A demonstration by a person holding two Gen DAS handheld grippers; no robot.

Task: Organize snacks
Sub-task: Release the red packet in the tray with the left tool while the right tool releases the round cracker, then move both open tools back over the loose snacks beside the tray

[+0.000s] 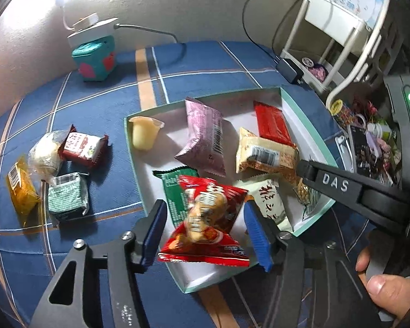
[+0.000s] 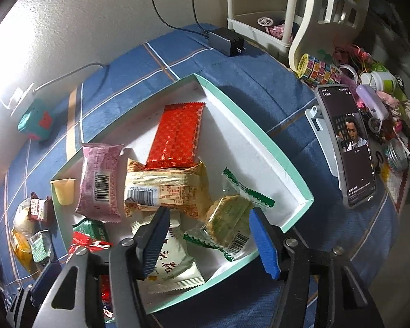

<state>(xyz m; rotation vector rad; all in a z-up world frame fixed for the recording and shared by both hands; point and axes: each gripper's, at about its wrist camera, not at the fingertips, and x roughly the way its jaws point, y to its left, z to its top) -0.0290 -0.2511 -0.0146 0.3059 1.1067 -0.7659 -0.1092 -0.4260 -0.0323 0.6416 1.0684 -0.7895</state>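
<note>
1. Clearly the step in hand is a delivery: the left gripper (image 1: 205,232) has a red snack packet (image 1: 207,218) between its blue pads, over the near corner of the mint-rimmed box (image 1: 309,117). The jaws stand wide and the pads look just clear of the wrapper's edges, so I cannot tell whether the packet is pinched or already let go.
2. The box already holds a pink packet (image 1: 203,136), a red foil bar (image 1: 273,124), a beige barcode packet (image 1: 265,154), a green packet (image 1: 172,191), a white packet with black lettering (image 1: 270,199) and a jelly cup (image 1: 143,134).
3. The right gripper (image 2: 209,239) hangs over the box's other end, jaws wide and empty, above a green-edged biscuit packet (image 2: 229,218).
4. Four snacks are outside on the blue plaid cloth (image 1: 205,65): a yellow packet (image 1: 20,188), a clear-wrapped bun (image 1: 45,154), a maroon packet (image 1: 82,147) and a grey-green packet (image 1: 68,196).
5. Judged from this, the next move calls for lifting clear of the red packet, then reaching left to that cluster, probably the grey-green packet nearest the box.
</note>
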